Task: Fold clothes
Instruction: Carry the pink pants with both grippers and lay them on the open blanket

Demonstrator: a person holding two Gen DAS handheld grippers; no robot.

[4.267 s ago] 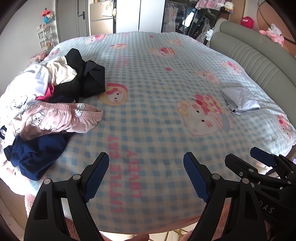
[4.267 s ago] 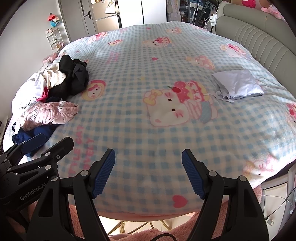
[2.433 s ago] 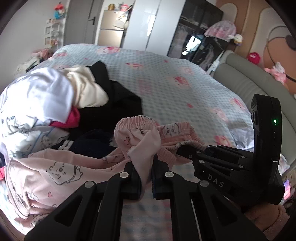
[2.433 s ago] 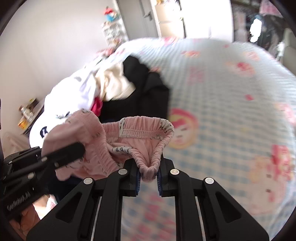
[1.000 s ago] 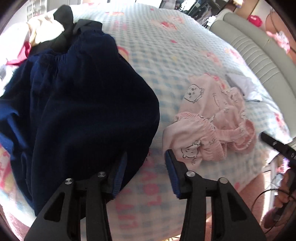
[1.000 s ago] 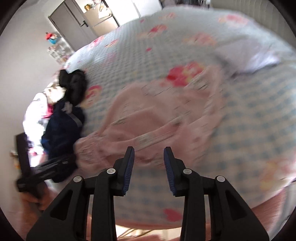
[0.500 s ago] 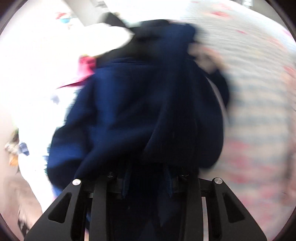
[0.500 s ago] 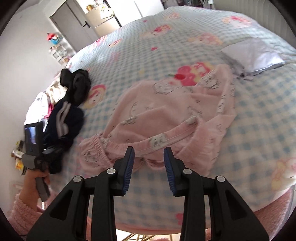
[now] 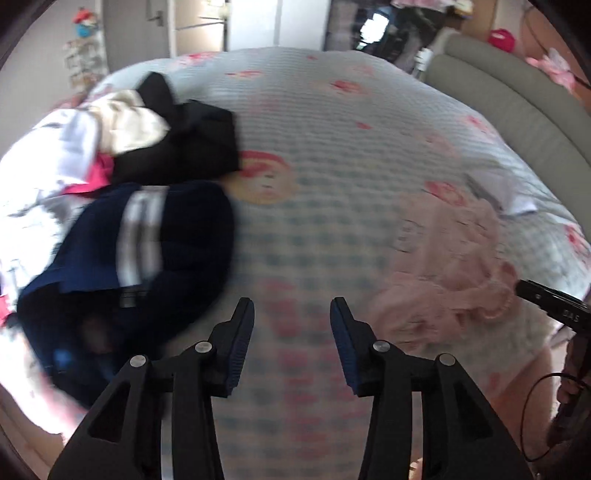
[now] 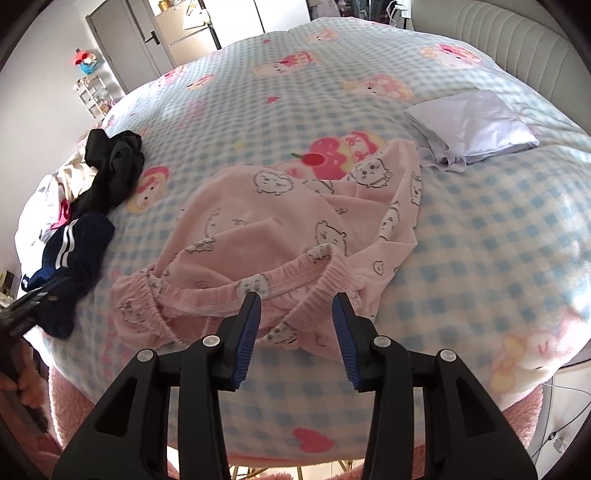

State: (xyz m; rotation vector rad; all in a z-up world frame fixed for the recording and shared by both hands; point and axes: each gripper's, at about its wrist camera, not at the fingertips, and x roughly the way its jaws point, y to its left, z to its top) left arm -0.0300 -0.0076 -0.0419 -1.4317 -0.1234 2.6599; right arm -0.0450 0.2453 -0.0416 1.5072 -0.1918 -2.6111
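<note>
Bedroom with a wide bed under a blue-and-white checked fleece blanket printed with cartoon cats (image 10: 480, 229), grey padded headboard (image 10: 517, 33) at the far side. Crumpled near the front edge of the blanket, a pair of pale pink pyjama trousers with cartoon-bear print (image 10: 295, 221), elastic waistband toward the camera, legs bunched and overlapping toward a folded lilac-white garment (image 10: 476, 125) that lies just beyond them. Off to the left, a heap of unfolded clothes: a navy garment with white stripes (image 9: 147, 236), a black garment (image 9: 192, 136) and cream and white pieces behind it. Right gripper (image 10: 295, 325) poised just above the waistband, pointing steeply down, blue pads apart with nothing between them, jaws just opened further. Left gripper (image 9: 291, 332) over bare blanket between the navy garment and the pink trousers, likewise angled down, jaws just opened again and empty; left-wrist view blurred. Step in hand, by the look of it: spreading the trousers flat before any fold. Best done by pinching the waistband at its two outer corners, one gripper each, then lifting and drawing the legs out straight. Grabbing both layers of bunched cloth likely to trap a crease.
</note>
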